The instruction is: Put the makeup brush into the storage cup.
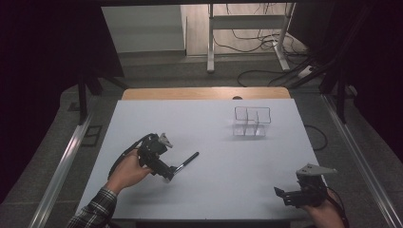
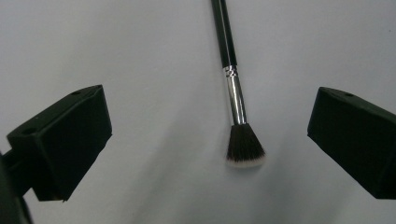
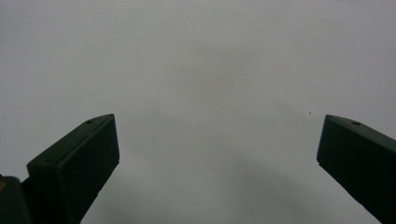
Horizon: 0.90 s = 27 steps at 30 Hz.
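Note:
A makeup brush with a black handle, silver ferrule and dark, white-tipped bristles lies flat on the white table, left of the middle. My left gripper hovers over its bristle end, open, with the brush head lying between the two wide-apart jaws in the left gripper view and touching neither. A clear plastic organiser with several compartments stands at the back right. My right gripper rests near the front right corner, open, its jaws apart over bare table.
A wooden strip runs along the table's far edge. Beyond it are a desk frame and loose cables on the floor. Metal rails flank the table on both sides.

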### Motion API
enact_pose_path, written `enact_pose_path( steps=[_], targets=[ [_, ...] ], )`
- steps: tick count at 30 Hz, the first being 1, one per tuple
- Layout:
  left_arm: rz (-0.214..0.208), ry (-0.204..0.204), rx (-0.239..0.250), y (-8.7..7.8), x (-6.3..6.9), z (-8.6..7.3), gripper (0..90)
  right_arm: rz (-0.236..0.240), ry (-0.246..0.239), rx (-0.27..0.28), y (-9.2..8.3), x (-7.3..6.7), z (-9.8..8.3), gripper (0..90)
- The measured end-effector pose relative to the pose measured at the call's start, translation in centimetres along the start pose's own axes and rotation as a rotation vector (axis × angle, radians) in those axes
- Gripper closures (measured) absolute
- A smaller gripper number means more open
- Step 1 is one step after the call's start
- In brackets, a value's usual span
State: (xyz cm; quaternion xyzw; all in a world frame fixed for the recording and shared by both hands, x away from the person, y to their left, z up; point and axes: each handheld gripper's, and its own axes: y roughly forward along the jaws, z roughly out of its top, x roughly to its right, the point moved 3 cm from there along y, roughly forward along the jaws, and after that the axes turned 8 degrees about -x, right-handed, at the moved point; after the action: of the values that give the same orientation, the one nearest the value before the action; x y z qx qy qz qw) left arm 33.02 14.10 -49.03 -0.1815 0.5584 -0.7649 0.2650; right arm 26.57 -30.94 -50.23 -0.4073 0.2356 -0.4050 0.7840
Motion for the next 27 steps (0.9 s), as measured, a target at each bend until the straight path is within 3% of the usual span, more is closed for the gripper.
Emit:
enact_pose_path(
  steps=[27],
  targets=[
    [-0.004, 0.067, -0.023, 1.4, 0.9, 3.1, 0.0, 0.006, -0.004, -0.013, 0.1, -0.1, -0.1, 0.0]
  ],
)
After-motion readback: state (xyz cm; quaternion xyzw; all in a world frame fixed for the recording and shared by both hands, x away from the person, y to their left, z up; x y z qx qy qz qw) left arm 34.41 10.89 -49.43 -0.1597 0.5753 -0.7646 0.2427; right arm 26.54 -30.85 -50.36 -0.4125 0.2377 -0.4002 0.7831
